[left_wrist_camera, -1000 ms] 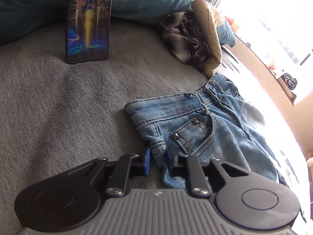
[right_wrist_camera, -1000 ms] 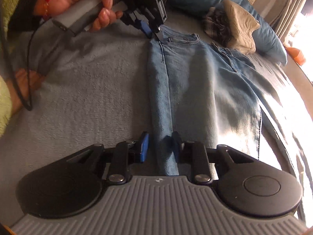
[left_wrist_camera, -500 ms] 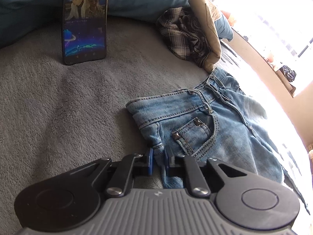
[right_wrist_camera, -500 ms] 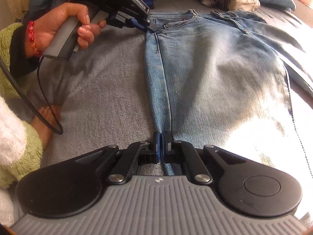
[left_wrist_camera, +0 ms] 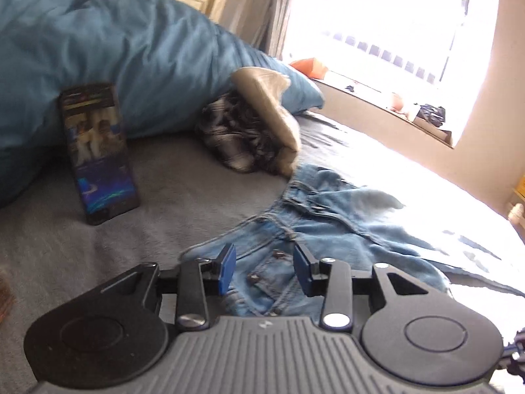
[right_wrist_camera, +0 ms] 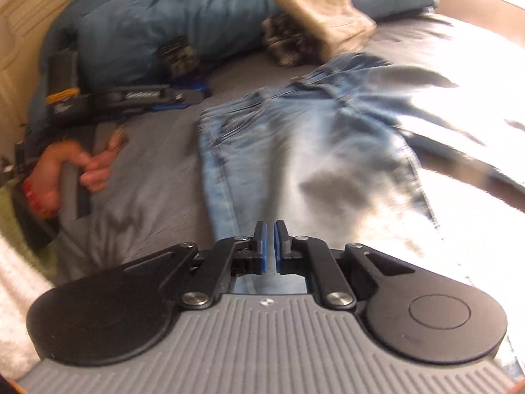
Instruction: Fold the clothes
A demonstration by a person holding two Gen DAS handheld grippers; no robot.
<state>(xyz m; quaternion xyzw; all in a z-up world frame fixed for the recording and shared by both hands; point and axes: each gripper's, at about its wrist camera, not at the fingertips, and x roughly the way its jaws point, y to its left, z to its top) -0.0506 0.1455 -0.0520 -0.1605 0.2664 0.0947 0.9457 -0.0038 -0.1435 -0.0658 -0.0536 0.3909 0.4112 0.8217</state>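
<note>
Left gripper: fingers wide apart, nothing between them, hovering over the waistband corner and coin pocket of the jeans. In the right view this gripper sits off the cloth, just left of the waistband, held by a hand. Phone leans on the blue pillow at the far left of the bed. Jeans lie front-up along the bed, waistband toward the pillow, legs running back toward the right camera; their right half is washed out by window glare. A crumpled plaid and tan bundle lies just beyond the waistband, touching or nearly so. Right gripper: fingers nearly closed, a thin slit between the pads, over the left leg edge; whether denim is pinched there I cannot tell, as both views are motion-blurred. Judgement: jeans spread flat, no fold visible, so the step in hand is a lengthwise fold. Next move calls for a firm grip on the left edge at both waistband and leg, then carrying that edge rightward evenly.
</note>
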